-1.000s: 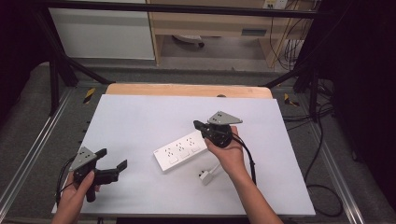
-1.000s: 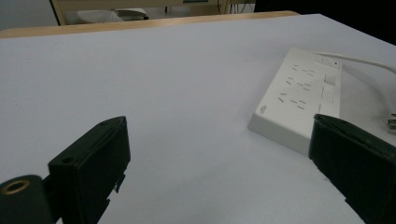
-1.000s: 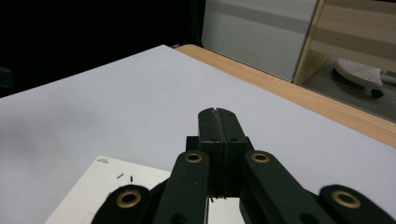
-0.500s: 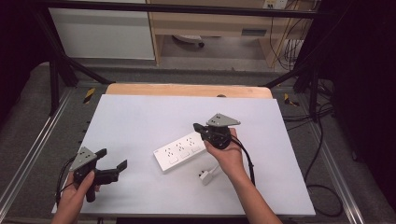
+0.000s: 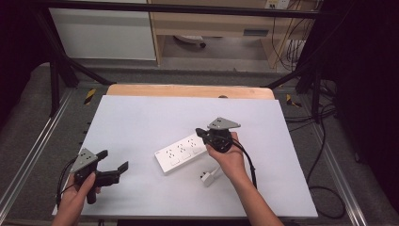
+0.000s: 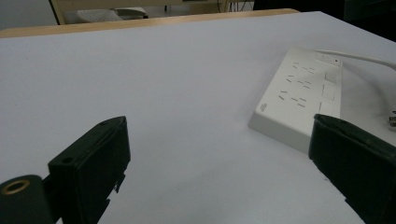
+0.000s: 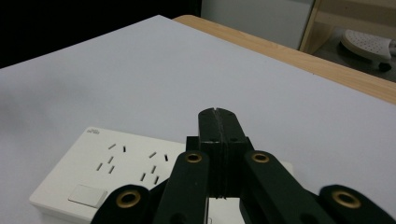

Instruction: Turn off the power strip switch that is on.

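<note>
A white power strip (image 5: 181,153) lies slantwise at the middle of the white table (image 5: 141,117). Its white plug (image 5: 207,177) rests just in front of it, and the cable (image 6: 355,57) trails off its far end. My right gripper (image 5: 203,133) hovers over the strip's right end with its jaws pressed together and nothing between them; the right gripper view has the tips (image 7: 218,116) above the strip (image 7: 107,175) and its sockets. My left gripper (image 5: 115,170) rests at the front left, jaws wide open and pointing toward the strip (image 6: 303,98), well short of it.
A bare wooden edge (image 5: 188,90) runs along the table's far side. Metal frame rails (image 5: 42,136) flank the table, and cables (image 5: 324,141) hang off to the right. A shelf unit (image 5: 221,28) stands beyond.
My right gripper has dipped very slightly toward the power strip's right end. The left gripper has stayed put.
</note>
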The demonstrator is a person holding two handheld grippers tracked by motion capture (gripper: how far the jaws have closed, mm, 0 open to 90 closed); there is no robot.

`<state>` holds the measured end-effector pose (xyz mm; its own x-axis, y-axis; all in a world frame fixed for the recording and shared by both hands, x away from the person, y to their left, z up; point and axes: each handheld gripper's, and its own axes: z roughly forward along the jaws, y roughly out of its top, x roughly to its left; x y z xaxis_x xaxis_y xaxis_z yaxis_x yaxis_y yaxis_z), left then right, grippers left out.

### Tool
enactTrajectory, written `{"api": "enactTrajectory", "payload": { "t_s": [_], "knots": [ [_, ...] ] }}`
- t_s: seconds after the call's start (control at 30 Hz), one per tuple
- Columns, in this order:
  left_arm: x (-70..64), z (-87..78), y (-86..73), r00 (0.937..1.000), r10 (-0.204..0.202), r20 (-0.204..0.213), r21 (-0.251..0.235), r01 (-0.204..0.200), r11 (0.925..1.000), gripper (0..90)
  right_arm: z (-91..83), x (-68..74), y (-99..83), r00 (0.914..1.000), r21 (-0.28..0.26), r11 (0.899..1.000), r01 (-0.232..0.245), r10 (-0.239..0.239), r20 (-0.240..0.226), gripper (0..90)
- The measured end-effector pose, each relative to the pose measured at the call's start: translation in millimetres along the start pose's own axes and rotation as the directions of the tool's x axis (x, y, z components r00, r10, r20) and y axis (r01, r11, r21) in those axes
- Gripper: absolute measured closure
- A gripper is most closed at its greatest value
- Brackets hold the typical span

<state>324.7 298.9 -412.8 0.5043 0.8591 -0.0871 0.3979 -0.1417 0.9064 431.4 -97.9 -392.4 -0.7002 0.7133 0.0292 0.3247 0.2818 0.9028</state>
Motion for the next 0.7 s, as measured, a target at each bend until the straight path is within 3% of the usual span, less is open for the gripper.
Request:
{"api": "enactTrajectory", "payload": {
  "t_s": [0.7],
  "knots": [
    [-0.4, 0.1, 0.0, 1.0, 0.003, 0.002, 0.002, -0.003, 1.0, 5.3, 5.9, -1.6, -17.7, 0.9998, 0.082, 0.996, -0.02, 0.02, 0.005, 90.0]
  ]
}}
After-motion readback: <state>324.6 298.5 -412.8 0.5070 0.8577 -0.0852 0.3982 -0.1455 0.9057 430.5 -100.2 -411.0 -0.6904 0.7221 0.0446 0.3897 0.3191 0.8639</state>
